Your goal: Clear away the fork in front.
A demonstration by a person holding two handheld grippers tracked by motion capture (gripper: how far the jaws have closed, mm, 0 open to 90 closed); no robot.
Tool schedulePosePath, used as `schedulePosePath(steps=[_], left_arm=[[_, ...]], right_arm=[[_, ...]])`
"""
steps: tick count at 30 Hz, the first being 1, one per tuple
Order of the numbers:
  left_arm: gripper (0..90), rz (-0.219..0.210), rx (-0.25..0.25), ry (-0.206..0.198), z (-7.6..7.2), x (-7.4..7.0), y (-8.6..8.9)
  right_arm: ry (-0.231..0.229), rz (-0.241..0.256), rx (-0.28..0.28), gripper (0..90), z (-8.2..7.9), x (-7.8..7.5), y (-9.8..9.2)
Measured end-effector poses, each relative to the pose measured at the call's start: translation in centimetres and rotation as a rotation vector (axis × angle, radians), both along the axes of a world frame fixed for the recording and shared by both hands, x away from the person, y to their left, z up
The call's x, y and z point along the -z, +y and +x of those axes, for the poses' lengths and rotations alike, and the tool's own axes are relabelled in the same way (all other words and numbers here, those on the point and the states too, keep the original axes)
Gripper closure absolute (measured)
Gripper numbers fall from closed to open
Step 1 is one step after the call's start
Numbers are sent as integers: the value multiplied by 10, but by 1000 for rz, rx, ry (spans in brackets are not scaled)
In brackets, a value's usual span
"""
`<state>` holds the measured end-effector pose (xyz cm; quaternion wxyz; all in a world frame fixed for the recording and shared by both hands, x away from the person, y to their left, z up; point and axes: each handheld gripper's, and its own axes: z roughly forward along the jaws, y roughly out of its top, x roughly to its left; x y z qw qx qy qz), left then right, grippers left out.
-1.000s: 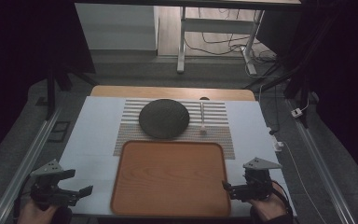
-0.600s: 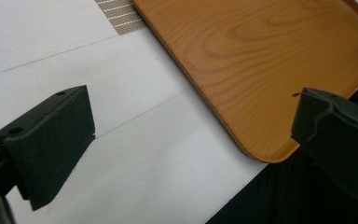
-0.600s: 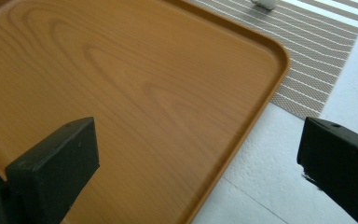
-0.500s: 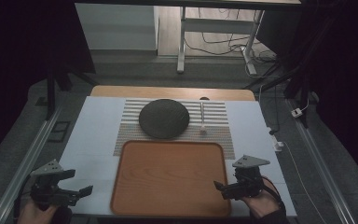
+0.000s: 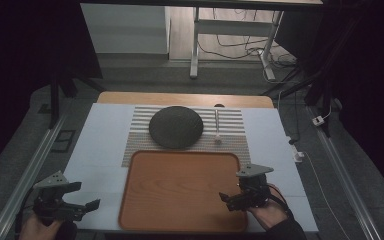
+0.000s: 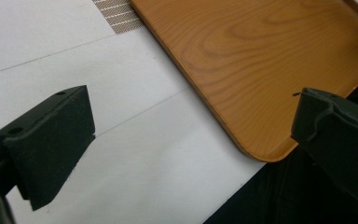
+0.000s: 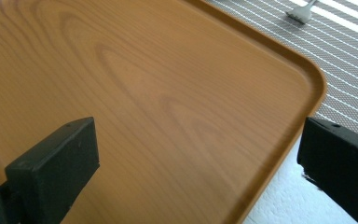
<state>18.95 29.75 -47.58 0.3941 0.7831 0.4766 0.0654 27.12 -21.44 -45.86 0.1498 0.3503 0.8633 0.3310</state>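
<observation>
High view looks down on a white table [image 5: 100,150] holding an orange-brown wooden tray [image 5: 180,190] near the person's edge, with a striped mat [image 5: 232,135] behind it carrying a dark round plate [image 5: 175,126] and a fork [image 5: 217,129]. 2 grippers sit at the near corners, both with jaws spread wide and holding nothing. Left gripper [image 5: 77,209] hovers over bare table just left of the tray's near-left corner, close to the table's front edge. Right gripper [image 5: 235,199] hovers above the tray's near-right part, jaws pointing inward over the wood. Right gripper view shows the tray's far-right rounded corner [image 7: 314,88] and the fork's tines [image 7: 303,14] on the mat beyond. Likely risks: with only 1 side gripped, the tray could tilt or pivot; a push forward could slide it into the plate, which nearly touches the tray's far rim; a pull back could carry it off the front edge, which lies just below its near rim. Open room lies on the bare table to the left and right of the tray; little lies ahead or behind.
</observation>
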Motion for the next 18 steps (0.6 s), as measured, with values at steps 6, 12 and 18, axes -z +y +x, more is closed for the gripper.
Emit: schedulePosePath(steps=[6, 12, 18], left_arm=[[0, 5, 3, -3, 0, 0, -1], [0, 5, 10, -2, 0, 0, -2], [0, 6, 11, 0, 0, 0, -2]], right_arm=[[13, -16, -23, 0, 6, 3, 8], [8, -25, -18, 0, 15, 5, 13], [-8, -50, -18, 0, 24, 6, 23]])
